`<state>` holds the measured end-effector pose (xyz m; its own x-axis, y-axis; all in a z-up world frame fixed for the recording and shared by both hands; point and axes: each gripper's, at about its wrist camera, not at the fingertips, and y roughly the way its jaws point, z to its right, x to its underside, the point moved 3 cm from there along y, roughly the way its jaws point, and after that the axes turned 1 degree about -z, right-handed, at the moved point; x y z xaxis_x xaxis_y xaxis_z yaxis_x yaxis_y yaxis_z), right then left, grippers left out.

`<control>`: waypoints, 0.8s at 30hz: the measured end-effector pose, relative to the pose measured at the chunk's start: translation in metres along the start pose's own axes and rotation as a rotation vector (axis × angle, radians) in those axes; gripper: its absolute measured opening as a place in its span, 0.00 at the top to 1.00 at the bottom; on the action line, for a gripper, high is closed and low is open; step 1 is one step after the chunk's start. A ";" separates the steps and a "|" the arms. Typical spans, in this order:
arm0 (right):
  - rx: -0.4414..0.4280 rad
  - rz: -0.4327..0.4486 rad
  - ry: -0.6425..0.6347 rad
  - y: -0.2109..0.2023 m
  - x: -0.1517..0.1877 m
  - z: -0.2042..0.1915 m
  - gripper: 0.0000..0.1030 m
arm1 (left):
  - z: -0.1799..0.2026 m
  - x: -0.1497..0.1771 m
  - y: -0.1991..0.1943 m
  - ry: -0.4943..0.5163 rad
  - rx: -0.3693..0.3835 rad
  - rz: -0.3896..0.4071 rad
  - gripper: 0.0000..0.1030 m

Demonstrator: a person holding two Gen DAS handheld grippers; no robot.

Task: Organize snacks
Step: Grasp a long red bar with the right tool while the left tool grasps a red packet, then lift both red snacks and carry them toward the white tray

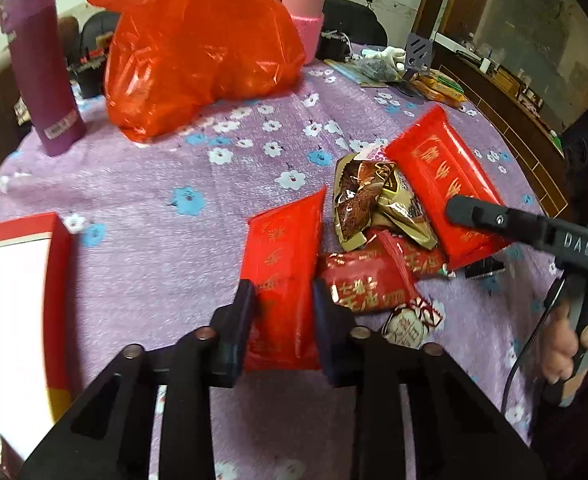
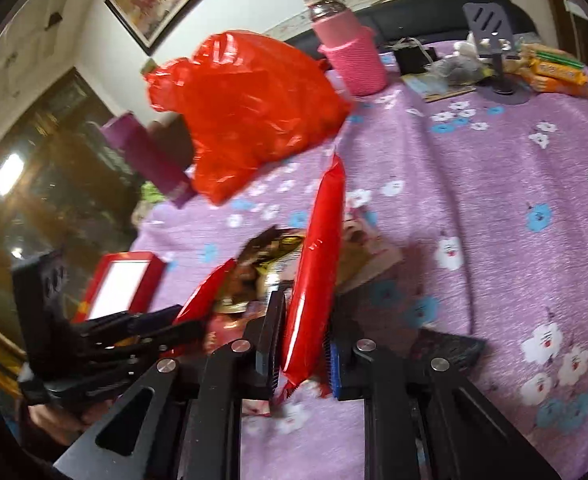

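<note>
A long red snack packet (image 1: 283,264) stands between the fingers of my left gripper (image 1: 283,314), which is shut on its sides. To its right lies a pile of snacks: gold and brown packets (image 1: 374,204), a dark red packet (image 1: 358,280) and a small round white one (image 1: 408,326). In the right wrist view my right gripper (image 2: 304,346) is shut on a second red packet (image 2: 320,264), held on edge and lifted at its near end. Its upper finger (image 1: 478,214) shows pressing on that packet (image 1: 438,176). The left gripper (image 2: 191,322) appears at lower left.
A red-and-white box (image 1: 17,300) sits at the left on the purple flowered cloth (image 1: 153,240). Behind stand a red plastic bag (image 1: 197,48), a purple flask (image 1: 41,76) and a pink-sleeved jar (image 1: 306,16). A phone stand (image 2: 494,40) and orange packets (image 2: 554,68) are far right.
</note>
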<state>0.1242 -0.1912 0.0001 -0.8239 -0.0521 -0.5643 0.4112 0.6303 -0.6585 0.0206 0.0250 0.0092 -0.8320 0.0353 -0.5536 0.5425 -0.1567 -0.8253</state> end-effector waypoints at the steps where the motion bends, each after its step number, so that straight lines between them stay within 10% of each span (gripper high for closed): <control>1: -0.020 -0.004 0.007 -0.001 0.001 -0.002 0.85 | -0.002 0.001 -0.002 -0.003 -0.005 0.007 0.79; 24: -0.152 -0.119 0.193 0.014 0.008 0.011 0.82 | -0.009 -0.006 0.015 0.092 -0.185 0.024 0.77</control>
<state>0.1283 -0.1913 -0.0194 -0.9280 0.0067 -0.3725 0.2558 0.7385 -0.6239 0.0345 0.0314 -0.0004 -0.8093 0.1251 -0.5739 0.5808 0.0247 -0.8136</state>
